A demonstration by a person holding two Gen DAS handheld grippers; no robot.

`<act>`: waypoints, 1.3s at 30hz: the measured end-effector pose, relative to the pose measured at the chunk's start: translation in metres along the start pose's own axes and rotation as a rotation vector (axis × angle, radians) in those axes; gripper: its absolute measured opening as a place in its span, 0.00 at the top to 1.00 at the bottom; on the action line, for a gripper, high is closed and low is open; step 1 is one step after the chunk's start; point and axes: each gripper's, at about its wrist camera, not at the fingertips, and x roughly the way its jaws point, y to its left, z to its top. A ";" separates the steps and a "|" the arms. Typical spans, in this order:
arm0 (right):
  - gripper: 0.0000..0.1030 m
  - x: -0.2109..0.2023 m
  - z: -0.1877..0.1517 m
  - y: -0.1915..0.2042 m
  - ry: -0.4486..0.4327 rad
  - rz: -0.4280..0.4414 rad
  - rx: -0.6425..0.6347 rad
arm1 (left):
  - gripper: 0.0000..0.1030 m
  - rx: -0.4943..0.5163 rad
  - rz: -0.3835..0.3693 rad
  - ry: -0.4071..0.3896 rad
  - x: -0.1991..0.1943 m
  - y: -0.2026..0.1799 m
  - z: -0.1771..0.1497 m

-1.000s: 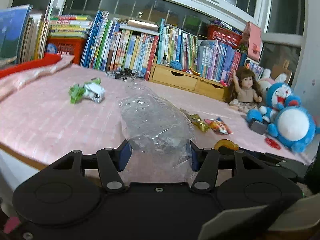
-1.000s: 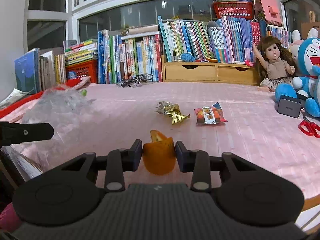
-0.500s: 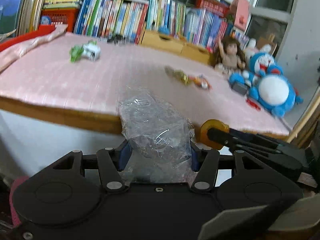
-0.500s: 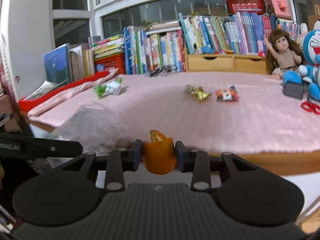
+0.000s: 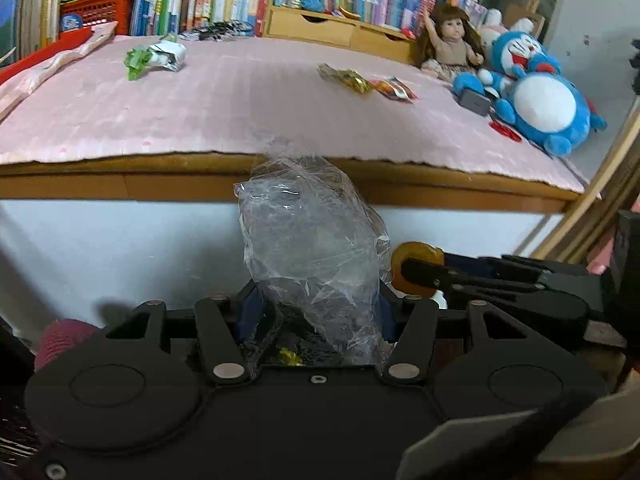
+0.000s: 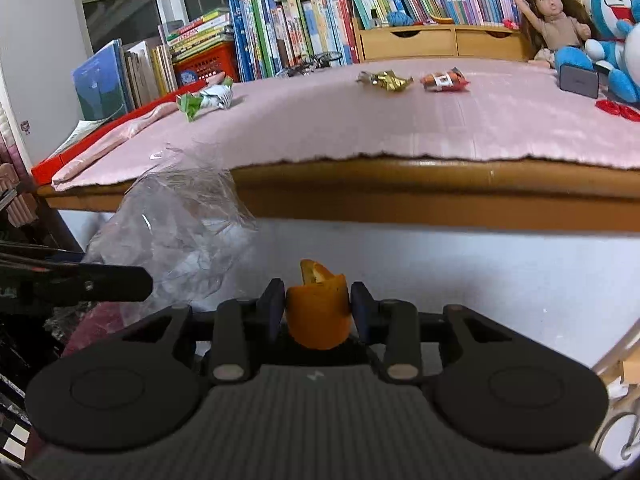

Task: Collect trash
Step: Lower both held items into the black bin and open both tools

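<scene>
While both hang below the table edge point(image 6: 400, 168), left claw point(image 5: 316, 312) clamped on clear plastic bag point(image 5: 308, 240), right claw point(image 6: 318, 310) pinching orange peel point(image 6: 318, 308) (curled).

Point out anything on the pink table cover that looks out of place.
Three bits of litter lie loose on the pink table cover: a crumpled green-and-white wrapper near the left side, a gold foil wrapper, and a red snack packet beside it. Red scissors sit by the blue plush toy.
</scene>
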 end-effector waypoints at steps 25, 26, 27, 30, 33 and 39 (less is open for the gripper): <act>0.58 0.026 -0.022 0.000 0.158 0.008 0.023 | 0.48 0.071 0.023 0.271 0.049 -0.003 -0.029; 0.57 0.026 -0.022 0.000 0.164 0.010 0.026 | 0.47 0.073 0.025 0.278 0.052 -0.003 -0.030; 0.57 0.027 -0.022 -0.001 0.167 0.011 0.029 | 0.47 0.074 0.028 0.287 0.056 -0.003 -0.030; 0.57 0.030 -0.023 0.000 0.178 0.011 0.029 | 0.47 0.073 0.037 0.302 0.066 -0.003 -0.032; 0.57 0.031 -0.024 0.000 0.187 0.009 0.028 | 0.47 0.076 0.045 0.316 0.076 -0.003 -0.032; 0.56 0.035 -0.025 -0.001 0.198 0.009 0.035 | 0.47 0.075 0.053 0.326 0.082 -0.002 -0.030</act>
